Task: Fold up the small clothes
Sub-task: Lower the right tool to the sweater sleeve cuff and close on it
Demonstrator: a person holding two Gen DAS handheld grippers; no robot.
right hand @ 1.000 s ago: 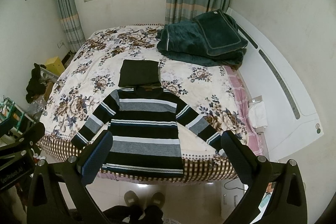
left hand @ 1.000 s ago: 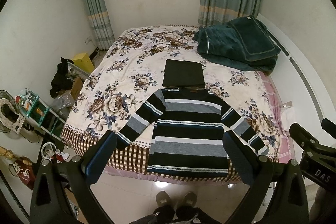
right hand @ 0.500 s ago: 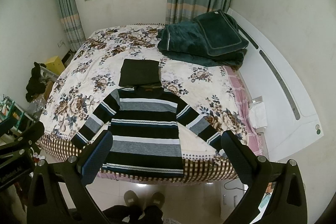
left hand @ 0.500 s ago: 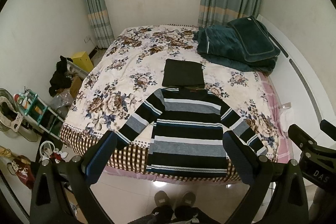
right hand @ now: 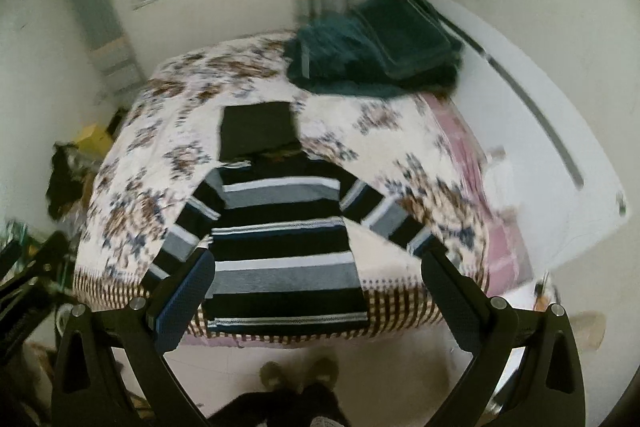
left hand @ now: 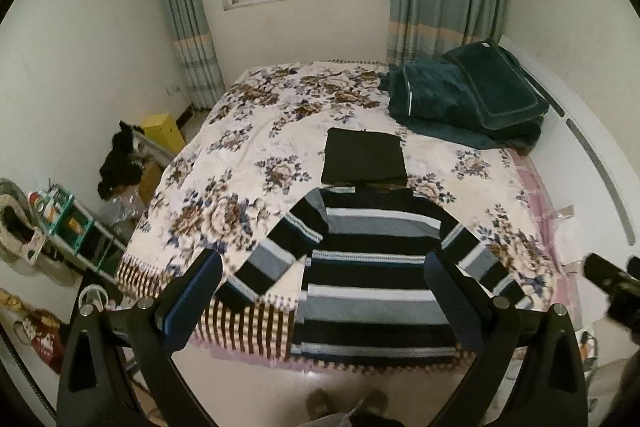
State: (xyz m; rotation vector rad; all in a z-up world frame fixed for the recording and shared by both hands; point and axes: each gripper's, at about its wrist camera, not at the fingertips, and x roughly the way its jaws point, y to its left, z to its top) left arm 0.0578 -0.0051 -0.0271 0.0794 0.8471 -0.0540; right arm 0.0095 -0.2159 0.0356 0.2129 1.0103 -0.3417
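1. Two claws, the left claw (left hand: 322, 301) and the right claw (right hand: 318, 301), stand wide open and hold nothing, low in each frame.
2. The striped sweater (left hand: 370, 269) lies flat at the near edge of the bed (left hand: 256, 143), sleeves spread, in the frame's centre.
3. A folded dark garment (left hand: 364, 157) touches its collar.
4. A green blanket (left hand: 466, 101) sits upper right.

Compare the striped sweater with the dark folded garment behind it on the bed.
The striped sweater lies spread flat with its sleeves out; the dark garment is folded into a neat rectangle. The sweater has black, grey and white bands; the garment is plain. The sweater covers far more bed. Both lie flat, and neither gripper holds either.
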